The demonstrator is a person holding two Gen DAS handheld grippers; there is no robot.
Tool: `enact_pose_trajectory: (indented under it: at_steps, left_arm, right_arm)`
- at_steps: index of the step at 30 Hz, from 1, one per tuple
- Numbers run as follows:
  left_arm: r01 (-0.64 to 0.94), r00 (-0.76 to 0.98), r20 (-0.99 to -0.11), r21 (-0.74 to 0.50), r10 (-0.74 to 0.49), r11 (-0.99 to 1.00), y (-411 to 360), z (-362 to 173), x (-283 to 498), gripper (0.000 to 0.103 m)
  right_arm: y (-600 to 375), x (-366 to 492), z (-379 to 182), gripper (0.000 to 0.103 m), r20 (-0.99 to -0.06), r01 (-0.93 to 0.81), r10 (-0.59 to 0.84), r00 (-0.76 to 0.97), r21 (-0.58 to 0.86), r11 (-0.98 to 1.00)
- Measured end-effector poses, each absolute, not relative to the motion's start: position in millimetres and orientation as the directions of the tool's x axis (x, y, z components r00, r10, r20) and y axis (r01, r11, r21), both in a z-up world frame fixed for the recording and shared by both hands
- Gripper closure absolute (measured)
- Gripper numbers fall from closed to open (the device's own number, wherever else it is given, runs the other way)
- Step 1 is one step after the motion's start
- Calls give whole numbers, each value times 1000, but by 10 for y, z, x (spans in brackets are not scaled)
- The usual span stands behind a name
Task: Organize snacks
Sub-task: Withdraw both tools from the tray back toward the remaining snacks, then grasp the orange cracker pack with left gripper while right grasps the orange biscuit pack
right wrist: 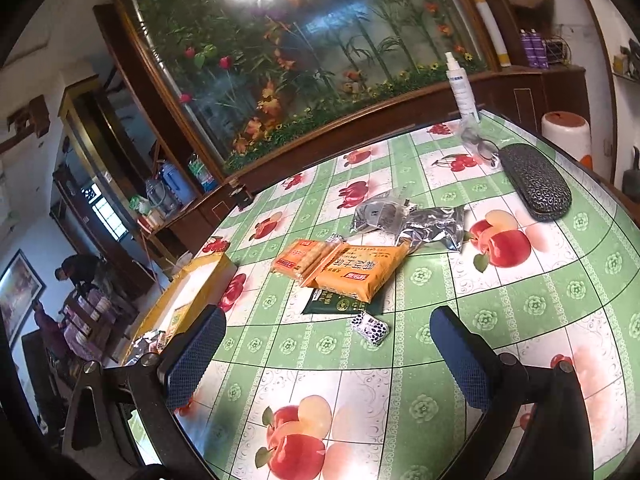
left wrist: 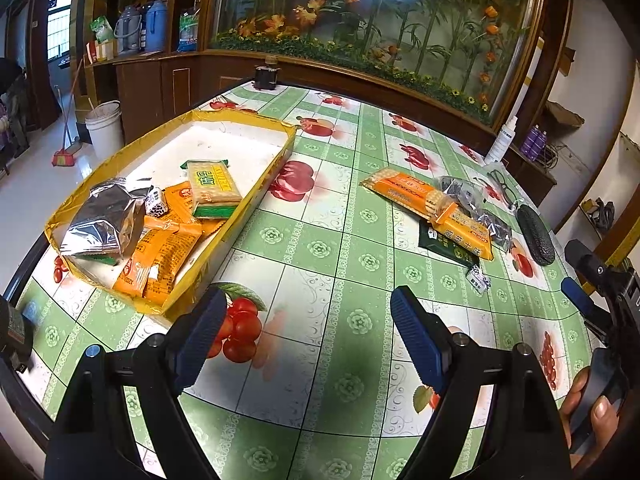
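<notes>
Mid-sort, both grippers (left wrist: 308, 340) (right wrist: 328, 356) spread wide and empty; next, reach ahead of right gripper for small spotted candy (right wrist: 370, 327), then tray (left wrist: 256, 196).

Bright glare, warped fisheye edges

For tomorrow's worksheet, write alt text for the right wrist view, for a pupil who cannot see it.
An open right gripper hovers empty over a fruit-print tablecloth, pointing at loose snacks: a small spotted candy nearest, then a dark green packet under orange cracker packs. A yellow box sits at left.
</notes>
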State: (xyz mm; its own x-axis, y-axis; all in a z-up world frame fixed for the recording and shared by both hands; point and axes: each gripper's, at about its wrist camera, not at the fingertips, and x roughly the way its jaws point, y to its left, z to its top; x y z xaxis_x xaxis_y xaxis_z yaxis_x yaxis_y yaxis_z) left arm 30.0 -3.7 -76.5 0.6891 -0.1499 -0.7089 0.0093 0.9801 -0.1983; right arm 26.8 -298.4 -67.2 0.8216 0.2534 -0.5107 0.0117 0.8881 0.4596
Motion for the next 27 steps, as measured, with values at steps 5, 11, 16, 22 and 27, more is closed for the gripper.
enact_pose_trajectory:
  at_steps: [5, 11, 16, 22, 27]
  left_arm:
    - [10, 688, -713, -179, -137, 984, -20, -776, 326, 18]
    - [10, 682, -728, -94, -75, 996, 37, -811, 454, 18]
    - [101, 641, -766, 32, -40, 994, -121, -927, 741, 19]
    - [339, 601, -789, 103, -131, 935, -765, -899, 1185, 19]
    - [429, 544, -827, 132, -139, 893, -1122, -921, 1747, 19]
  right_arm:
    - [-2927, 282, -666, 0, -515, -5, 252, 819, 434, 901]
    - [-2928, 292, -679, 0, -540, 3, 221, 812, 382, 924]
    - [-2947, 403, -803, 0, -609, 19, 149, 779, 261, 965]
    - [-3042, 729, -862, 0, -649, -20, 104, 754, 136, 991]
    - [-2947, 1097, -888, 2, -695, -150, 207, 689, 143, 978]
